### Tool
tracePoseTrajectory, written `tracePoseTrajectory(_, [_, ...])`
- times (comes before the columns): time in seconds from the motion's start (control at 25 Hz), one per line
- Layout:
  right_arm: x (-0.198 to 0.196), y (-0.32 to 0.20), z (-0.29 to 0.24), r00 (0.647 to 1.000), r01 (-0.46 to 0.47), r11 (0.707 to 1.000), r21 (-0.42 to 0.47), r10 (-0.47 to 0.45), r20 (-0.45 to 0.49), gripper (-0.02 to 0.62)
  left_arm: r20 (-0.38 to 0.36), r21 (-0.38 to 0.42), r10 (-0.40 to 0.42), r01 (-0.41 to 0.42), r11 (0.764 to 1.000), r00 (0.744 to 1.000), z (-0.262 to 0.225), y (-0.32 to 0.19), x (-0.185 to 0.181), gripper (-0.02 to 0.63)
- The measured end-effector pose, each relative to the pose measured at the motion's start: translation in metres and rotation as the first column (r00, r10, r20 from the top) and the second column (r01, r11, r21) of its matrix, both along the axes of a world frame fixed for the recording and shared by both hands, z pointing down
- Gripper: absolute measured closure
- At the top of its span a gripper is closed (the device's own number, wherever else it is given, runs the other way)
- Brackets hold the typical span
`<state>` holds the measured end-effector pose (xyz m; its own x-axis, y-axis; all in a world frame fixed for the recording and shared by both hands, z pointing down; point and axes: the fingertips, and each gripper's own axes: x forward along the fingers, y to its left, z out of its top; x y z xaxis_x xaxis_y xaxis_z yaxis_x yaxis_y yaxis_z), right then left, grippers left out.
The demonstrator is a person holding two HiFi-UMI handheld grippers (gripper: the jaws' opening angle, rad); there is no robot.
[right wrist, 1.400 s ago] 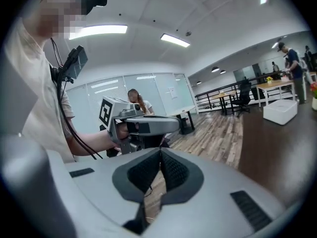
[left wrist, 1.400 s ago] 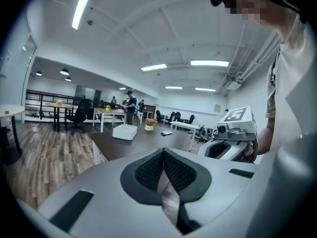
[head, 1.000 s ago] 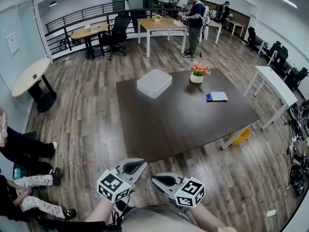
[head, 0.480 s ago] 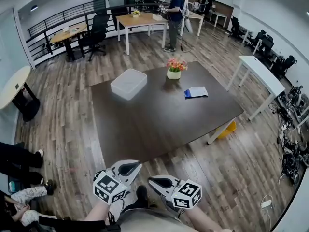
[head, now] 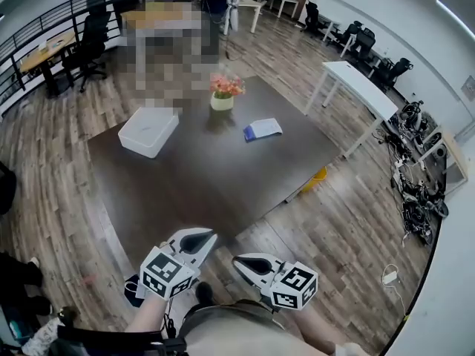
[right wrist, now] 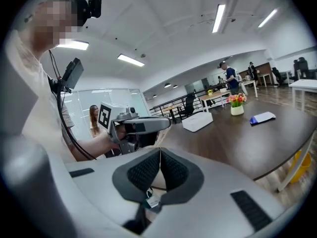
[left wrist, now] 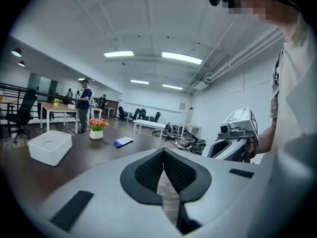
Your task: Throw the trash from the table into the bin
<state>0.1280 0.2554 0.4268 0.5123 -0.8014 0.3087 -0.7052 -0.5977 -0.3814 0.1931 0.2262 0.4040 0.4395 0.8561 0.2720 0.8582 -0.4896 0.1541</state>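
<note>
Left gripper (head: 199, 238) and right gripper (head: 248, 261): jaws pressed together, empty | Trash: blue-white packet (head: 263, 129) at 1 o'clock on table (head: 208, 176), well apart | Risk: unopened jaws may shove packet toward flower pot (head: 221, 101).

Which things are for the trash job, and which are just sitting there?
For the job: blue-white packet, likely the trash; yellow bin; table.
Just lying about: flowers; white box; white desk.

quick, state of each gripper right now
left gripper: closed, holding nothing
right gripper: closed, holding nothing
</note>
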Motion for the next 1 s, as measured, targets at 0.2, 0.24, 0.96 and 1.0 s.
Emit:
tracePoseTrajectory(0.2, [0.030,0.023,0.015,0.996,-0.080,0.997,-0.021,0.081,0.032,0.578,-0.006,0.017,0.073,-0.073,0.997,0.997,0.004,0.025,0.036,0.592])
tracePoseTrajectory(0.24, [0.036,0.027,0.018,0.996,-0.083,0.996,-0.025,0.083,0.035,0.578,0.000,0.022,0.076,-0.076,0.997,0.997,0.006,0.029,0.042,0.592])
tracePoseTrajectory(0.96, [0.143,0.262,0.044,0.997,0.069,0.996,0.058,-0.071,0.042,0.578,0.026,0.112,-0.141,0.137,0.984,0.990,0.027,0.243,0.145,0.592])
tracePoseTrajectory(1.0, [0.151,0.278,0.046,0.996,0.075,0.996,0.053,-0.078,0.047,0.578,0.035,0.104,-0.159,0.154,0.983,0.987,0.027,0.255,0.148,0.592])
